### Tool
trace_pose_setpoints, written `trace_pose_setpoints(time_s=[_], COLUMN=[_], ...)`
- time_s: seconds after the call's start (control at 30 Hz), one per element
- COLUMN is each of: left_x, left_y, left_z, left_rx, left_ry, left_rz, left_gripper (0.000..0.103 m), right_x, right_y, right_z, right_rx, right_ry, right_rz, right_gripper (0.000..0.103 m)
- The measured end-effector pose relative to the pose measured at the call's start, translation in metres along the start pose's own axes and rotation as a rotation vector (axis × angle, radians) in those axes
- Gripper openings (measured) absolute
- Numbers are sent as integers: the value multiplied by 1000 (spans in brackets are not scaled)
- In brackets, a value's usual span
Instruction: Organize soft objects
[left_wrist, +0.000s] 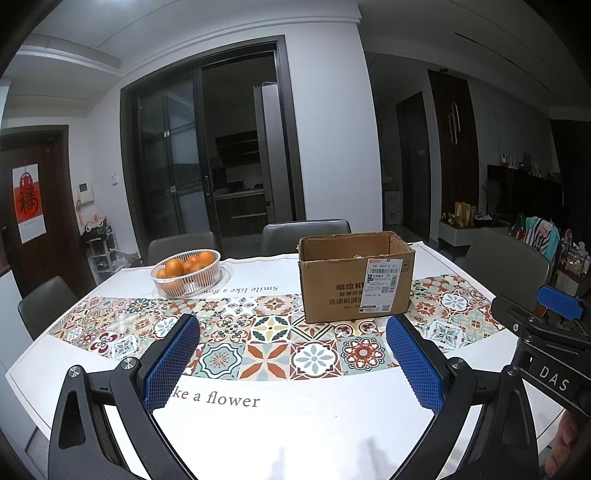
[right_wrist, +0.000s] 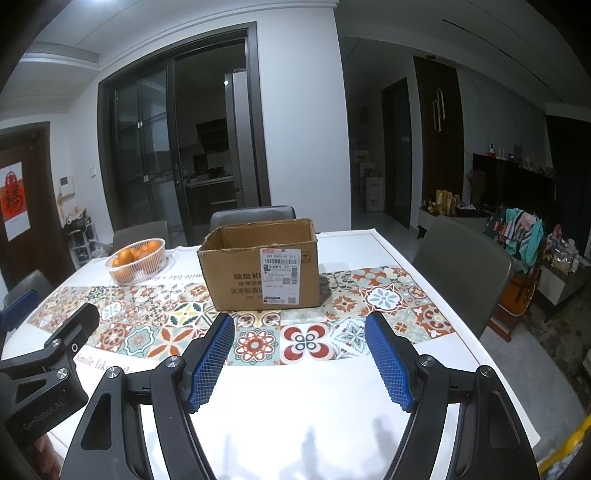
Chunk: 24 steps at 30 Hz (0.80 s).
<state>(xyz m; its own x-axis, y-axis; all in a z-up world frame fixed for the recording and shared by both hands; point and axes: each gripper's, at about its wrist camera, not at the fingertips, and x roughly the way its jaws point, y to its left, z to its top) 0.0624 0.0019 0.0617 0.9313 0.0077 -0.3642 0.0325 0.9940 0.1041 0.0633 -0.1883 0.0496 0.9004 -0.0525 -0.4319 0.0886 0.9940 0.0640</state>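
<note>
An open brown cardboard box (left_wrist: 354, 275) with a white shipping label stands on the table's patterned runner; it also shows in the right wrist view (right_wrist: 260, 267). Its inside is hidden from both views. My left gripper (left_wrist: 291, 334) is open and empty, held above the table's near side, in front of the box. My right gripper (right_wrist: 299, 332) is open and empty, also in front of the box. No soft objects are in view on the table.
A white basket of oranges (left_wrist: 186, 273) stands at the back left of the table (left_wrist: 295, 424). Grey chairs (right_wrist: 458, 273) stand around the table. A stand with clothes and clutter (right_wrist: 524, 236) is off to the right.
</note>
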Motion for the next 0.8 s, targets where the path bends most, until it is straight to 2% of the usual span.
trace_pose_setpoints(time_s=[0.8], left_x=[-5], left_y=[2], left_z=[2], left_rx=[-4], left_ry=[-13], left_rz=[8], left_gripper=[103], right_x=[-2], right_y=[1], right_z=[-1], right_rx=[0], right_ry=[1], right_rz=[0], right_gripper=[74])
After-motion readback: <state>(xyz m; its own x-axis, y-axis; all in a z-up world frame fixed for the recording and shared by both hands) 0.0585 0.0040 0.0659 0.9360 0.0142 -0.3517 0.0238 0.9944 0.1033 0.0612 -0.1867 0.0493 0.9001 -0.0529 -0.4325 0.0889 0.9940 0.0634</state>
